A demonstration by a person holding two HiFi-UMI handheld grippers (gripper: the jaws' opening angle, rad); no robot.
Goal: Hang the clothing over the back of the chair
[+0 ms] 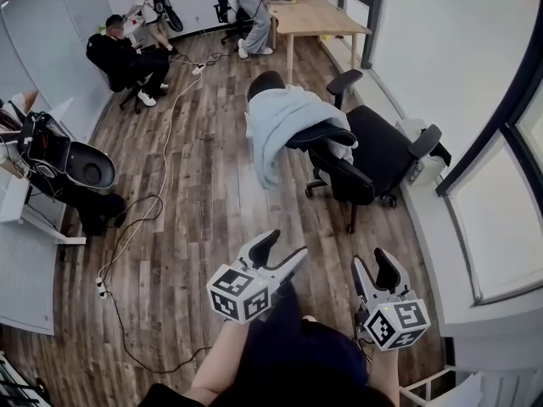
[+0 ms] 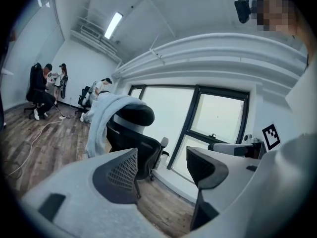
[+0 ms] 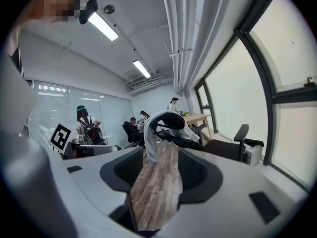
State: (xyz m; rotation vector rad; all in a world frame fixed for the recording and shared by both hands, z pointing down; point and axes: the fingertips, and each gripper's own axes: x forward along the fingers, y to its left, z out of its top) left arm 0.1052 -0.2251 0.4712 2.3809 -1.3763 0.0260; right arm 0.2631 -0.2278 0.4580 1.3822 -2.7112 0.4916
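Currently: clothing (image 1: 280, 125), pale blue, draped over the back of the chair (image 1: 382, 155); task apparently complete. Left hand-held gripper (image 1: 282, 251), right hand-held gripper (image 1: 373, 265): jaws apart, empty, hence well apart from the chair.

Wood-plank floor (image 1: 204, 202) with loose cables (image 1: 170, 121) trailing across it, white walls (image 2: 79, 58), tall dark-framed windows (image 2: 166, 120) along one side (bright daylight behind them), ceiling strip lights (image 2: 113, 25), wooden table (image 1: 318, 15) at the far end, people (image 1: 119, 58) nearby.

Light-blue clothing (image 1: 280, 125) lies draped over the black chair (image 1: 266, 83).
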